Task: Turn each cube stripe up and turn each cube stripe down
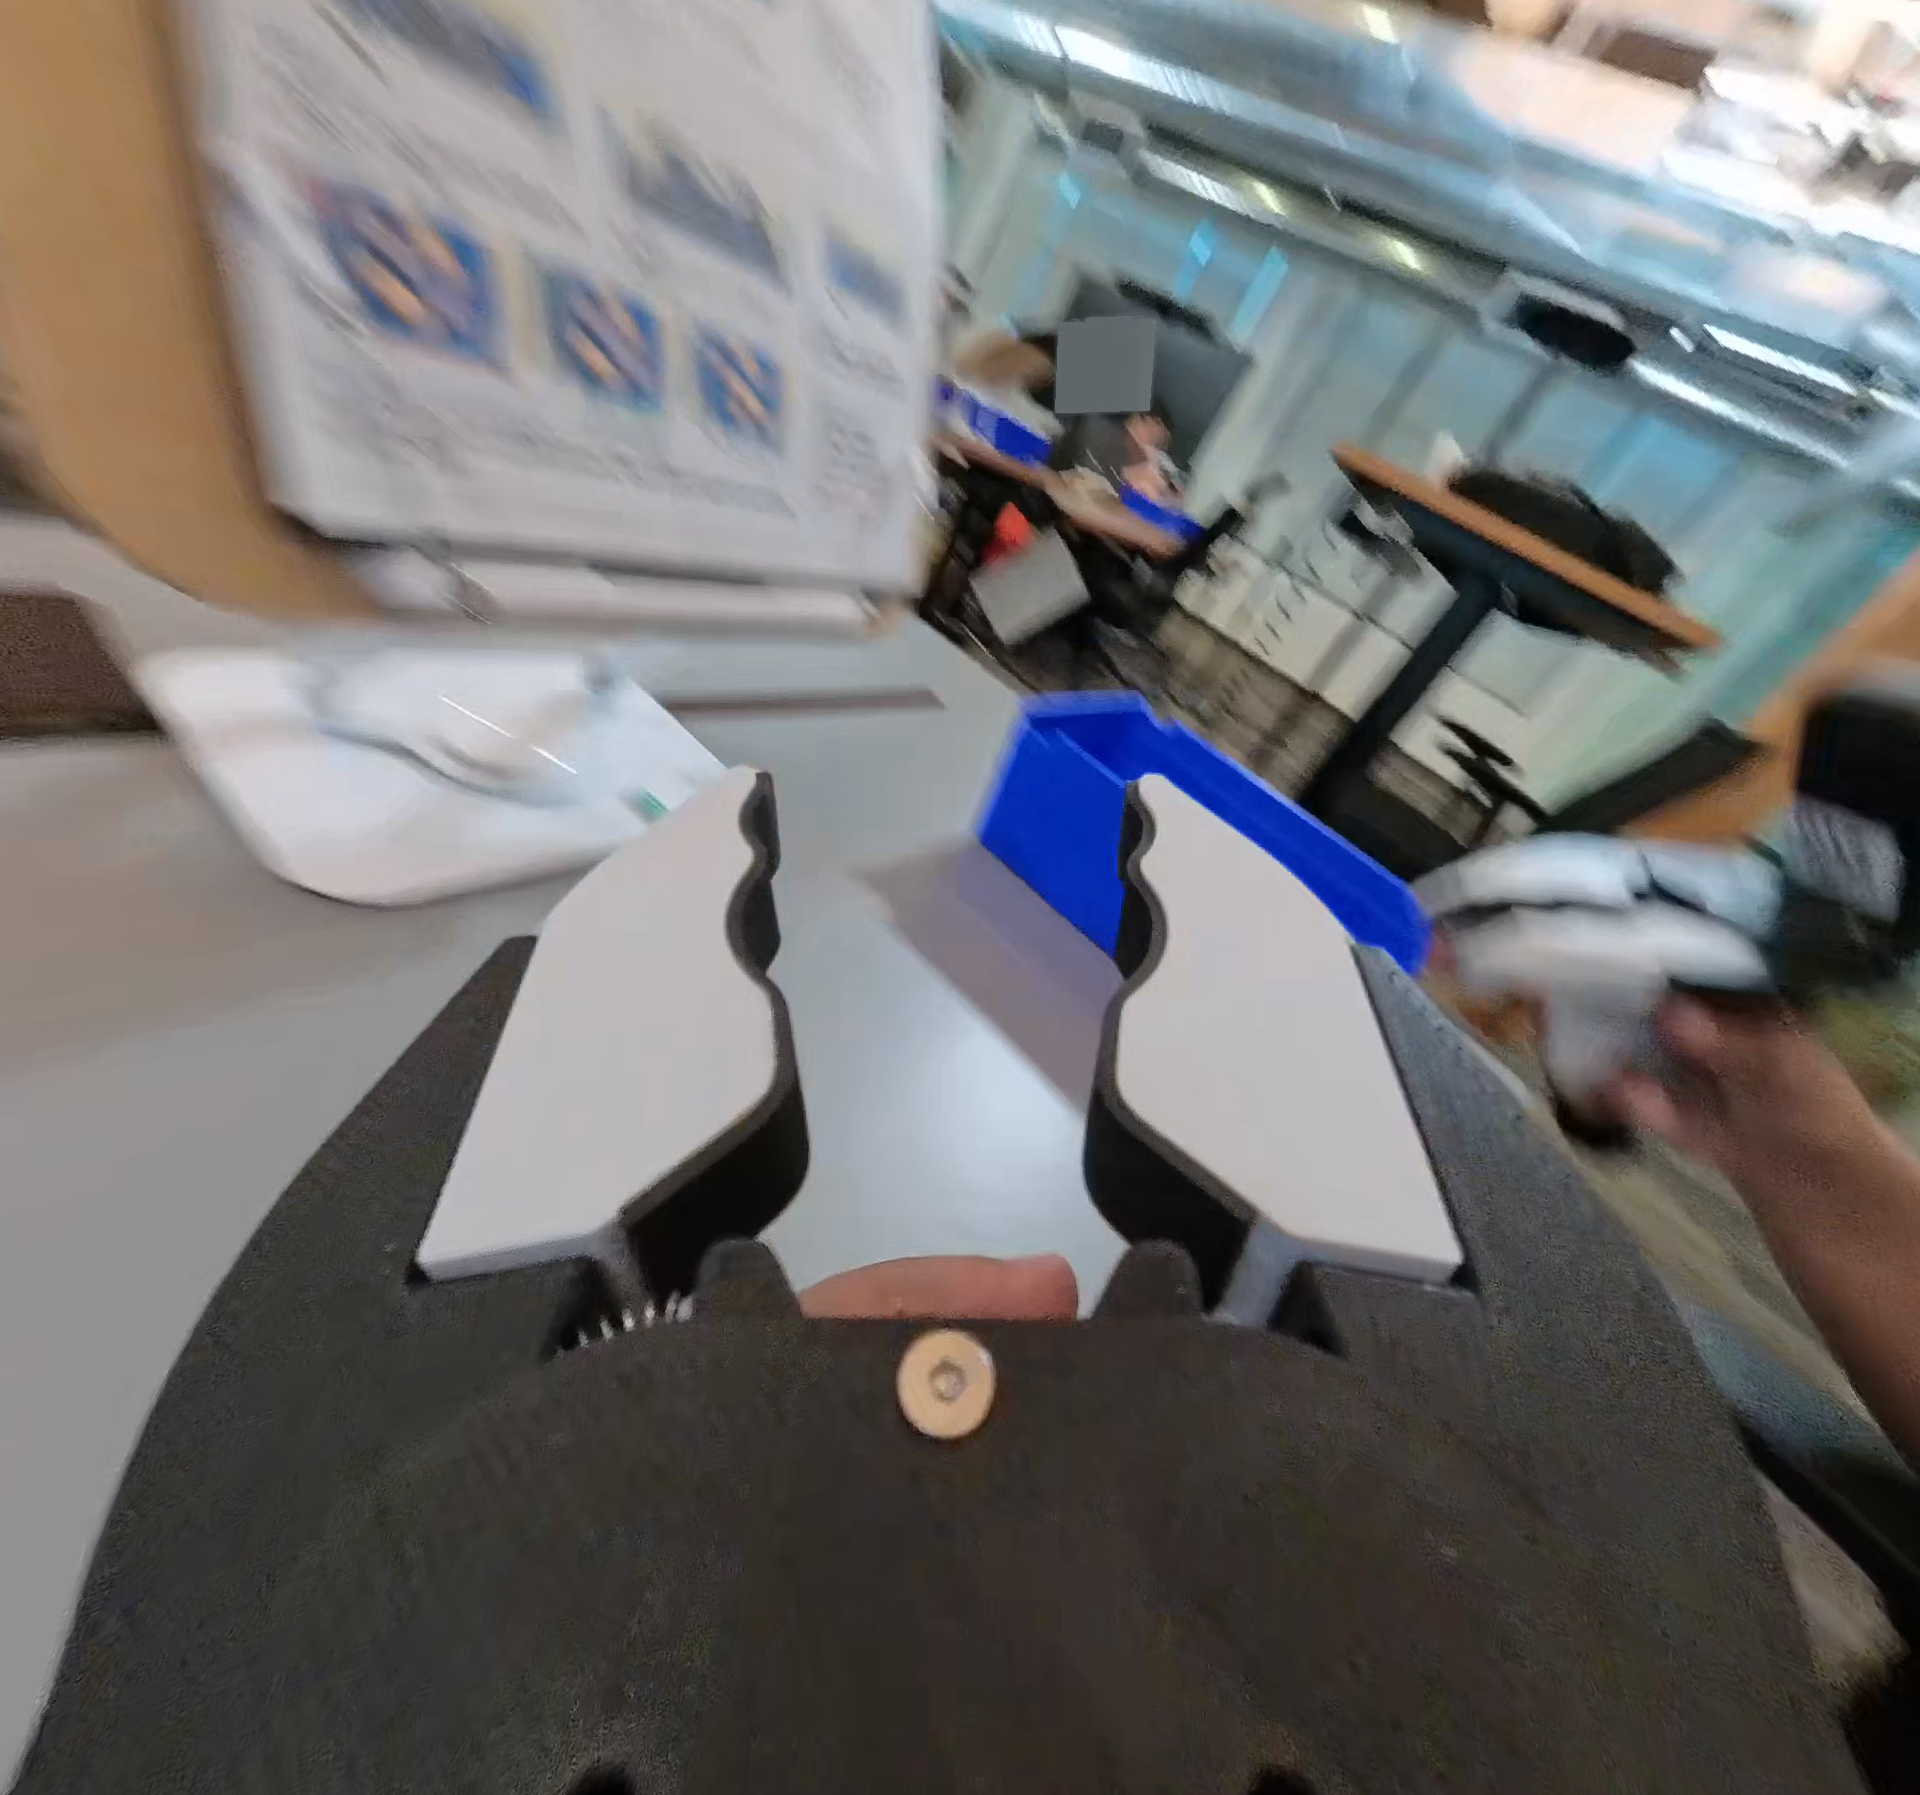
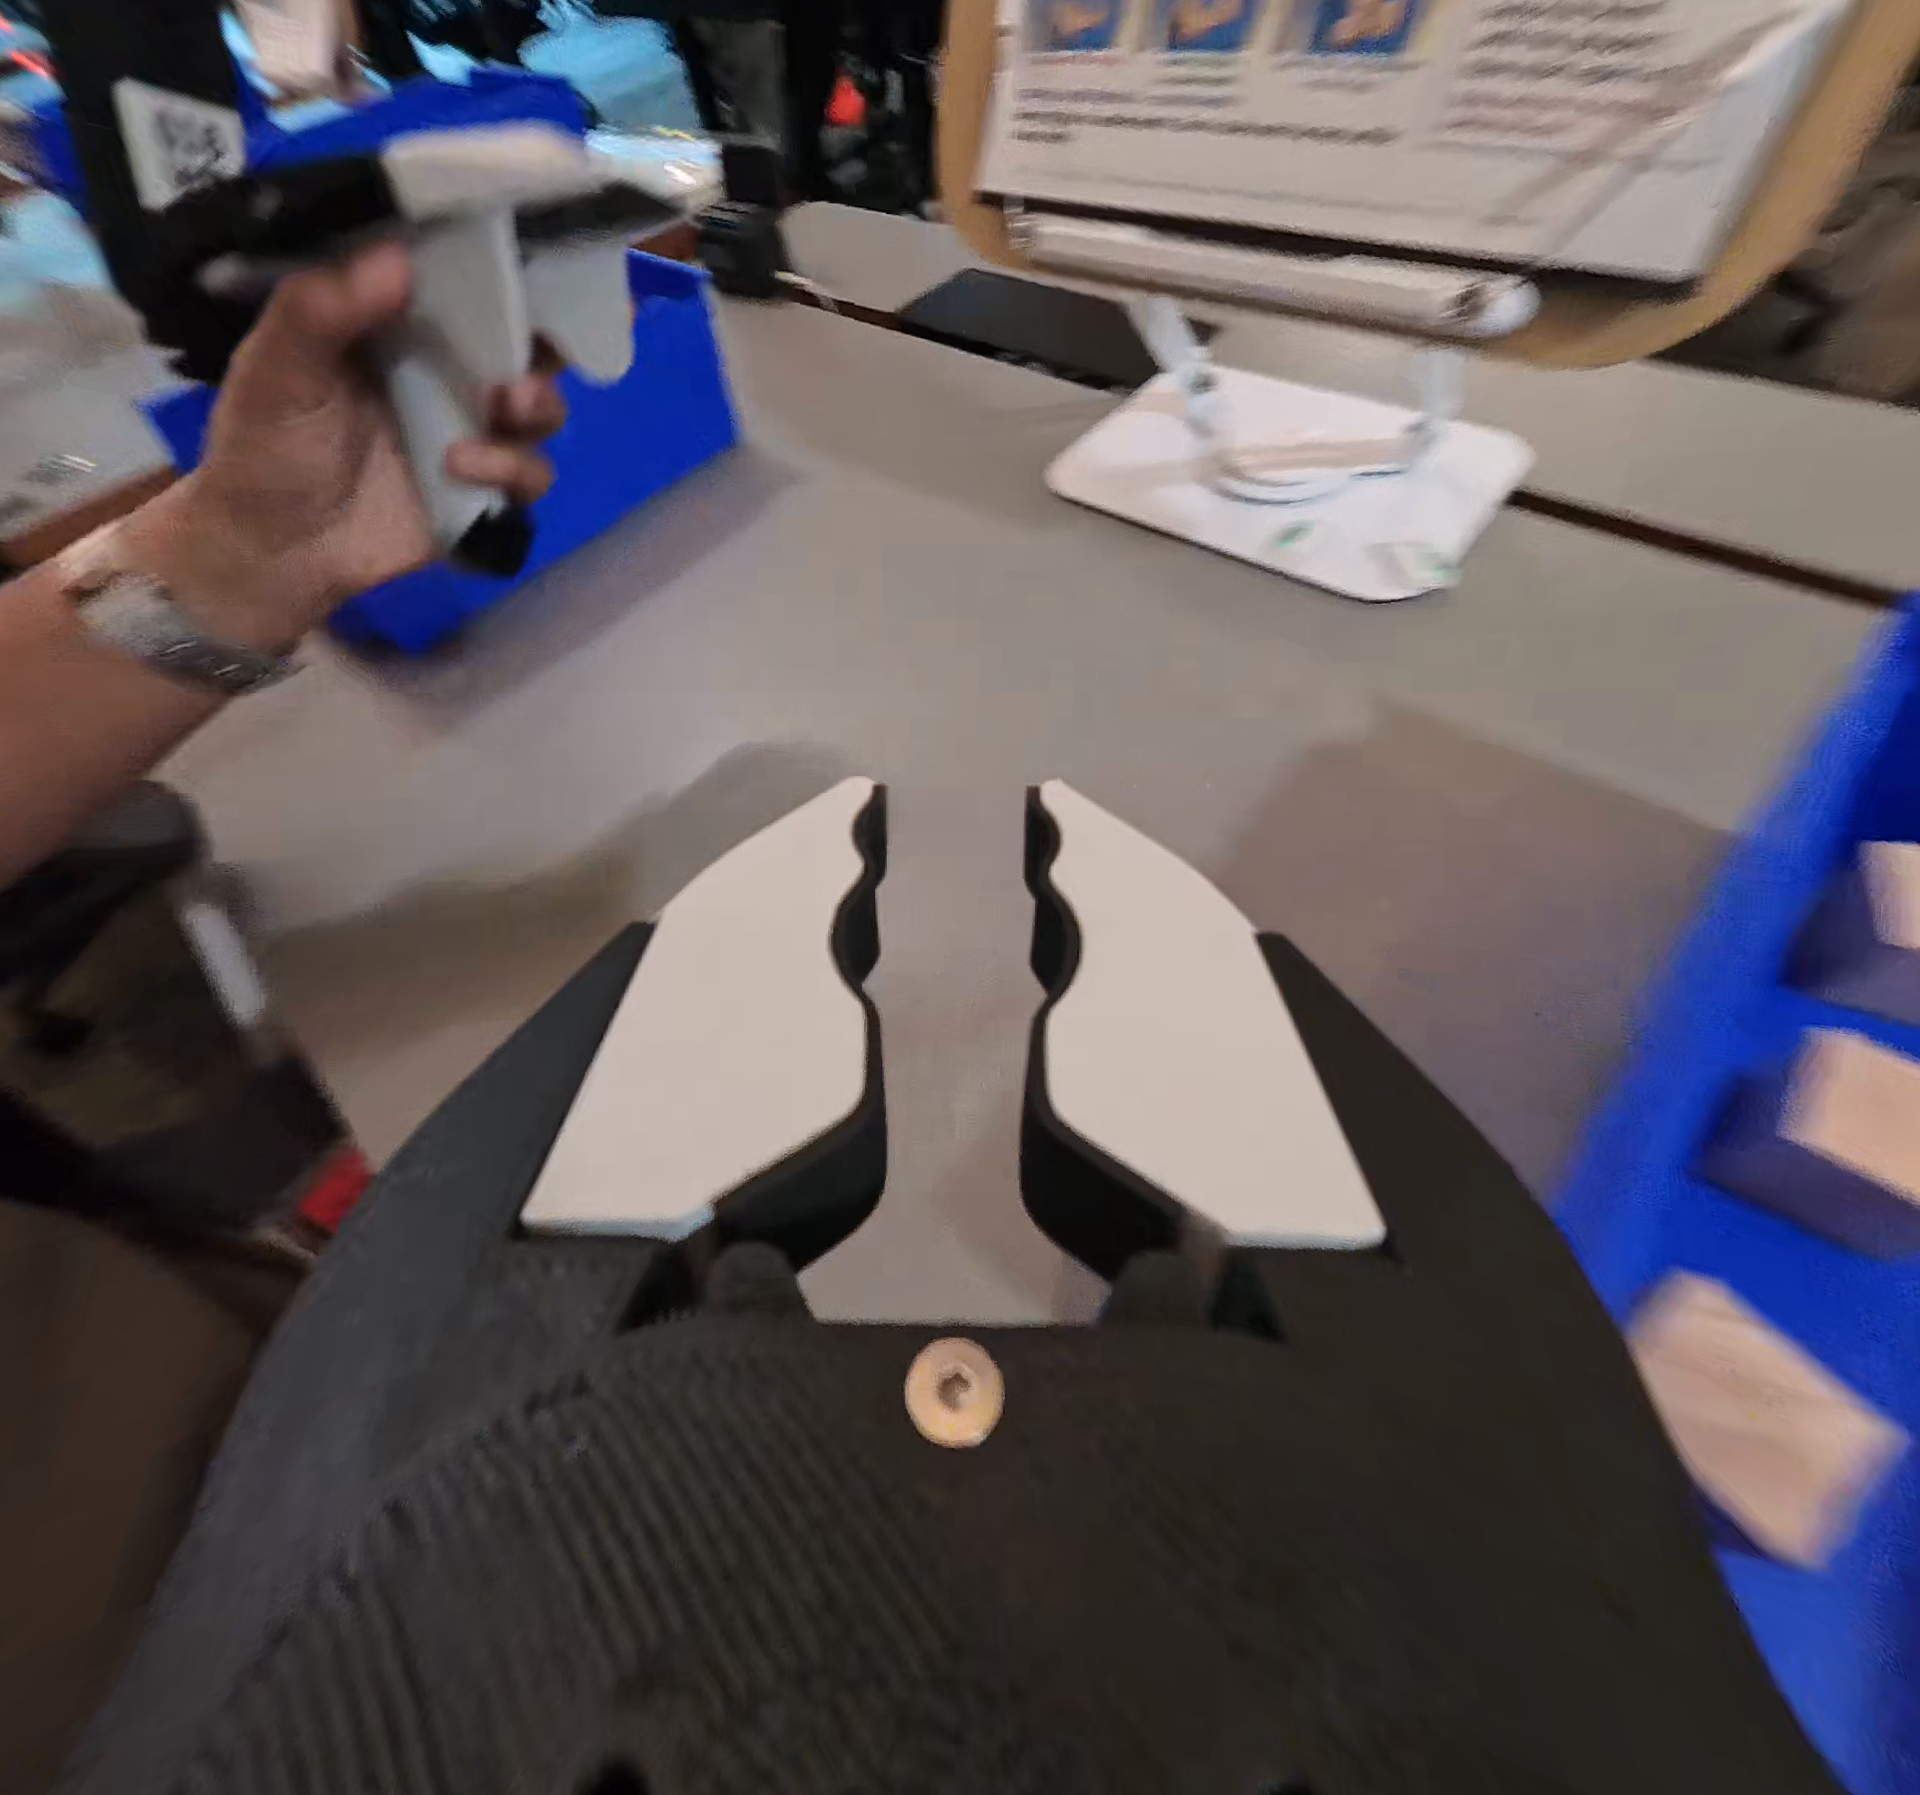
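1. The left gripper [image 1: 951, 820] fills the lower half of the left wrist view, its two fingers spread apart with nothing between them; only bare grey table [image 1: 260, 1018] shows in the gap.
2. The right gripper [image 2: 956, 800] sits low and centre in the right wrist view, its fingers parted by a narrower gap and likewise holding nothing.
3. The cubes [image 2: 1756, 1413] lie at the right edge of the right wrist view, pale blocks sitting one per compartment in a blue divided tray [image 2: 1704, 1070]. Blur hides their faces, so stripe direction cannot be told.
4. A second blue bin [image 1: 1081, 810] stands just above centre in the left wrist view, behind the right-hand finger; its contents are hidden.
5. A board of instruction sheets on a white stand [image 2: 1288, 488] occupies the upper right of the right wrist view, well apart from both grippers.
6. In the upper left of the right wrist view the person's hand [image 2: 312, 457] holds the left gripper's handle above the table.
7. Judging by the empty fingers, the work looks to be at an approach step, with no cube taken.
8. The next move probably calls for swinging the right gripper toward the tray at the right, lining its fingers over one cube's sides, and closing squarely so the block can be lifted and rolled.
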`<state>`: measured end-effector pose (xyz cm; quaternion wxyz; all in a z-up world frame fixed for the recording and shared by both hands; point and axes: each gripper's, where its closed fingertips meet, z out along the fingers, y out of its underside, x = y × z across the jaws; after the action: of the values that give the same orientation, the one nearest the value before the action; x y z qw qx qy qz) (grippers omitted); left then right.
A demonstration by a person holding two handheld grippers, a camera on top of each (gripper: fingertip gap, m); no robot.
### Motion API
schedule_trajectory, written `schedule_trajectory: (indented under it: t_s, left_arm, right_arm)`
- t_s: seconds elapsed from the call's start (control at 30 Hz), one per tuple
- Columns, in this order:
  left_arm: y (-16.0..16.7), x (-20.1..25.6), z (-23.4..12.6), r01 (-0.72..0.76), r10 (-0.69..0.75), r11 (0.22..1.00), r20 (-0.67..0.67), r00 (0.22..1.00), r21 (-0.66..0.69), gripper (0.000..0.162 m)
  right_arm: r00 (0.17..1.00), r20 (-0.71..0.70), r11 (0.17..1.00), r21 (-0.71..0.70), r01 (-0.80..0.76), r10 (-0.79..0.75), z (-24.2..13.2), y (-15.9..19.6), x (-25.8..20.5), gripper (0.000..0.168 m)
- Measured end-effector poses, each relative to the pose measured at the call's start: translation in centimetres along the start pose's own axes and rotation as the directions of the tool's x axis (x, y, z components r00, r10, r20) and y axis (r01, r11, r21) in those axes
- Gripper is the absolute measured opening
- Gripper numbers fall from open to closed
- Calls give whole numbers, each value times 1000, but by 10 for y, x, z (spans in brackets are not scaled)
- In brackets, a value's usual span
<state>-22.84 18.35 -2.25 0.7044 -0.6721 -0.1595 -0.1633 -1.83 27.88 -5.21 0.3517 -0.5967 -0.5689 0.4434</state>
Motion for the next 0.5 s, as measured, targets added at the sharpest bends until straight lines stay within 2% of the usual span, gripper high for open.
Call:
schedule_trajectory:
  t_s: [0.07, 0.1, 0.13, 0.17, 0.23, 0.3, 0.33, 0.4, 0.5]
  left_arm:
    - [-57, -41, -30, -59, 35, 990, 177, 984, 131, 69]
    - [-83, -67, -51, -112, 50, 977, 309, 950, 183, 82]
    - [-107, -92, -74, -175, 59, 959, 448, 892, 224, 88]
    - [-125, -117, -97, -245, 76, 943, 569, 819, 227, 88]
    - [-143, -163, -137, -333, 123, 933, 744, 657, 140, 91]
    - [-134, -209, -162, -302, 158, 953, 826, 542, 16, 90]
    - [-119, -231, -168, -235, 159, 971, 838, 522, -38, 89]
    - [-74, -268, -170, -40, 143, 989, 839, 525, -144, 87]
    - [-19, -303, -169, 128, 221, 937, 836, 502, -325, 78]
  right_arm:
    - [996, 45, 993, 89, -76, 72, 13, 11, -31, 12]
    - [992, 67, 983, 142, -113, 104, 18, 17, -45, 8]
    - [988, 96, 979, 155, -135, 121, 24, 29, -60, 9]
    - [986, 106, 983, 124, -138, 126, 31, 44, -71, 12]
    - [990, 83, 993, 28, -119, 116, 41, 73, -84, 29]
    - [995, 52, 996, 13, -86, 85, 44, 83, -88, 38]
    - [996, 34, 996, 28, -79, 78, 43, 85, -88, 40]
    - [996, 11, 995, 39, -87, 87, 42, 89, -87, 41]
    - [986, -1, 985, 46, -164, 164, 38, 95, -83, 41]
